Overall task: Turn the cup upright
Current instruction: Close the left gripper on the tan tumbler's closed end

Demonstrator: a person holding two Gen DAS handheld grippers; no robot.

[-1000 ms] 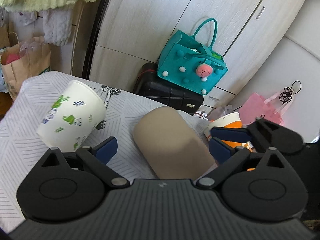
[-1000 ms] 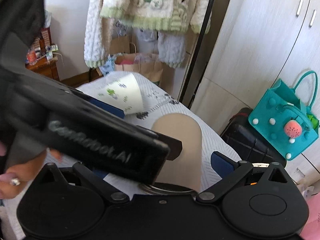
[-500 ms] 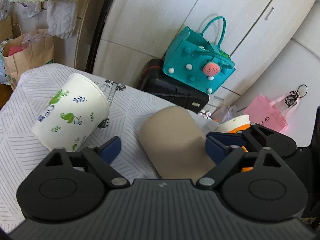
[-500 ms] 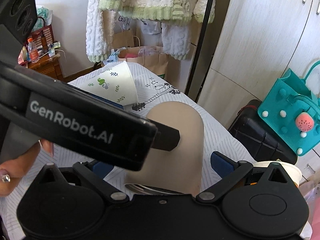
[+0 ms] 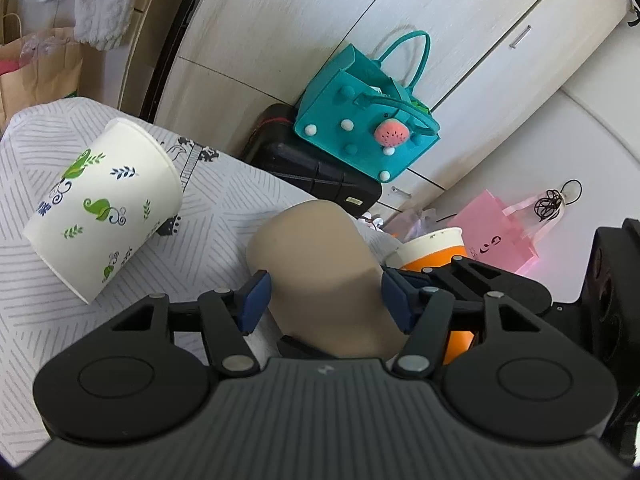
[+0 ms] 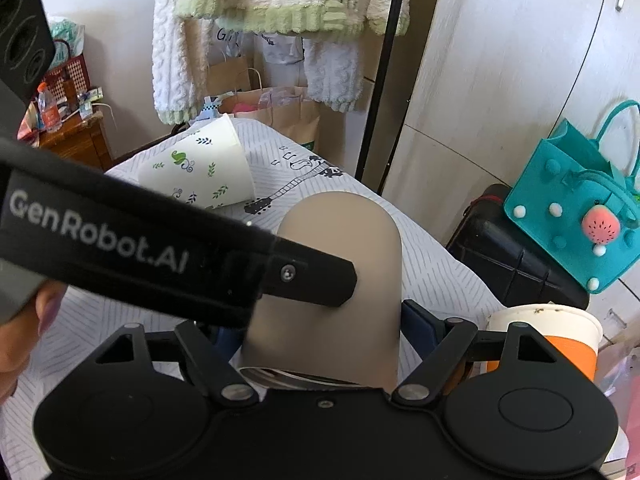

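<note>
A tan cup lies on its side on the striped tablecloth, closed end pointing away. My left gripper is closed around its body, blue pads touching both flanks. In the right wrist view the tan cup sits between the fingers of my right gripper, which also presses its sides near the metal rim. The left gripper's black body crosses in front and hides the right gripper's left finger.
A white paper cup with green prints lies on its side at the left. An orange and white cup stands upright at the right table edge. A teal bag on a black case and a pink bag are beyond the table.
My left gripper's fingers have closed inward from wide open onto the tan cup's sides. Both views have shifted slightly and the cup has stayed on its side.
</note>
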